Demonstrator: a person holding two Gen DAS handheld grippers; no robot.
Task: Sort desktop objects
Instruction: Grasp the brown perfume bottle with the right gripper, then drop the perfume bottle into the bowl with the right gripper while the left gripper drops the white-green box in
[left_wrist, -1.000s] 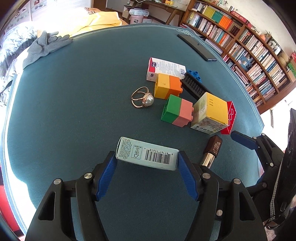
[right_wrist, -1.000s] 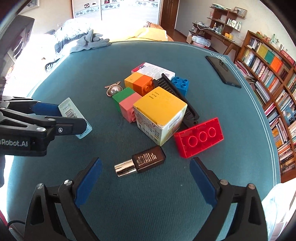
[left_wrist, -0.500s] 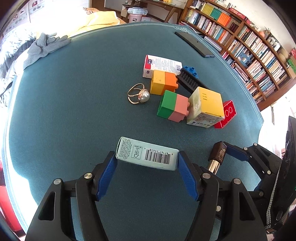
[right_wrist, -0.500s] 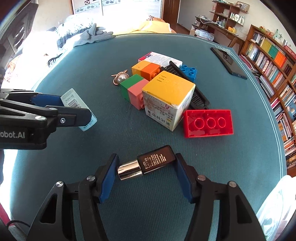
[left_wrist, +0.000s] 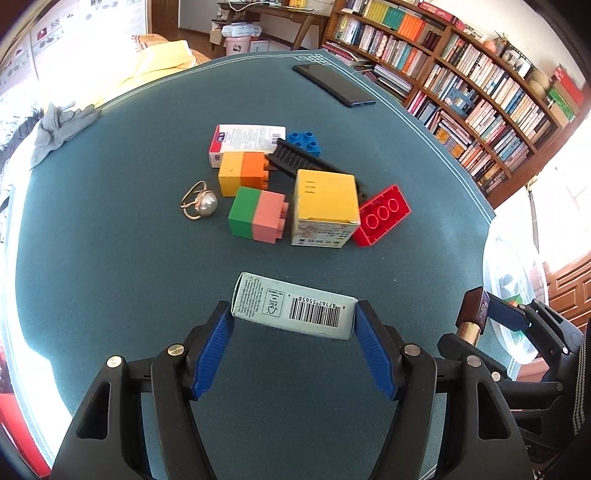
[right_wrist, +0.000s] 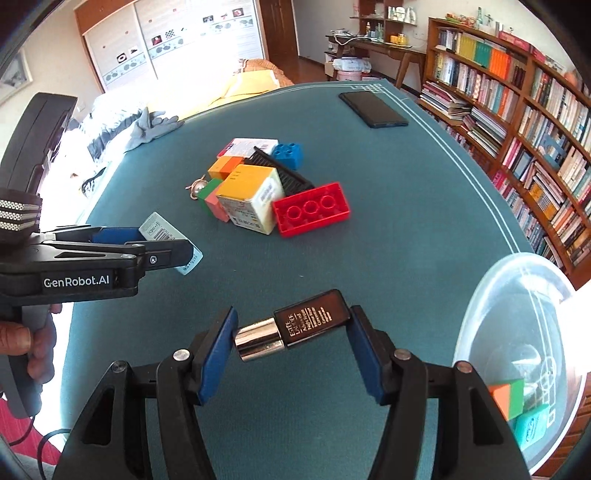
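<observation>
Both grippers are loaded right now. The left gripper (left_wrist: 293, 334) has its jaws about half open and clamped on the ends of a pale blue carton (left_wrist: 293, 308), barcode side up, held clear above the near part of the green bench (left_wrist: 110, 258). The right gripper (right_wrist: 291, 345) is squeezed on a small brown bottle (right_wrist: 293, 325) lengthwise, one pad on the silver cap, the other on the bottle's base, near the bench's right edge.

Just off that right edge sits a clear plastic tub (right_wrist: 517, 317) with a couple of things already in it, so my guess is that's where at least the bottle goes.

Tips for this step, as I see it:
- The bottle is pinched end to end with the cap being slick metal, so keep it level and don't swing it fast or it could pop out.
- Get it well over the tub's rim before opening, and low, so it doesn't bounce.
- Keep the two grippers apart while carrying, they're fairly close.

The rest of the pile, toy bricks (left_wrist: 258, 216), a yellow-topped box (left_wrist: 325, 201), a pearl ring (left_wrist: 199, 201), and a comb (left_wrist: 295, 160), sits mid-bench, with a phone (left_wrist: 334, 90) near the far edge.
</observation>
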